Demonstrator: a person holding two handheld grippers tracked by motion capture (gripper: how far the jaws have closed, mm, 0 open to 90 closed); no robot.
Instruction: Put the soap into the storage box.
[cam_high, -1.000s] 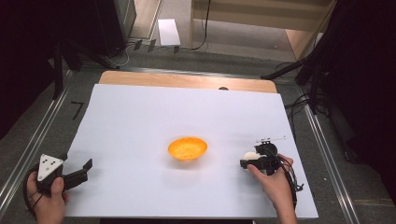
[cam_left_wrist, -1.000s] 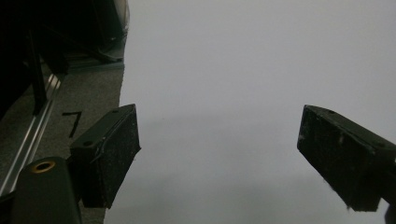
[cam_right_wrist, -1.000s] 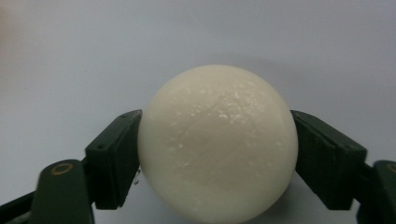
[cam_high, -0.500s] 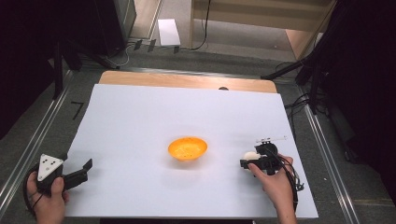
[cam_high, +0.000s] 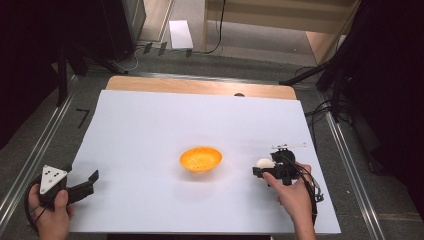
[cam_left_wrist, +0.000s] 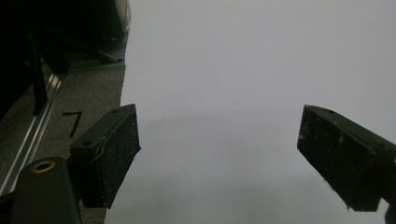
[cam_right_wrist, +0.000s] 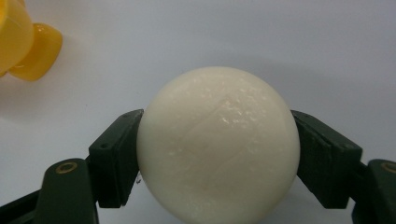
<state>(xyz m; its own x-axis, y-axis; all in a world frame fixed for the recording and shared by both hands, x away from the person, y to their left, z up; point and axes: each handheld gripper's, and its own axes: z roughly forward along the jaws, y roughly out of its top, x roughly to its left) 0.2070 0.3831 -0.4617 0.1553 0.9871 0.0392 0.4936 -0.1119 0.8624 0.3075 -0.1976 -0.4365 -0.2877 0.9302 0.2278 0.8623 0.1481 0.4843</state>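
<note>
From the high view, an orange bowl (cam_high: 200, 159) sits mid-tabletop (cam_high: 150, 125) on white sheeting, the right claw (cam_high: 264, 167) just beside it. Left gripper view: the left claw (cam_left_wrist: 219, 158) gapes wide over bare white. Right gripper view: jaws clamp a smooth white ball (cam_right_wrist: 217, 144).

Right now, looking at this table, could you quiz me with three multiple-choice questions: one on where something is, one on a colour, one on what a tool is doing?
1. Where is the bowl?
A. mid-table, between the two grippers
B. at the far edge
C. in a hand

2. What colour is the ball?
A. red
B. white
C. blue

3. What are the left gripper's jaws doing?
A. clamping the bowl
B. clamping the ball
C. standing open, empty

Answers:
1 A: the high view shows it on the white sheet mid-table.
2 B: it looks creamy white between the right gripper's jaws.
3 C: bare sheet shows between them.
</note>
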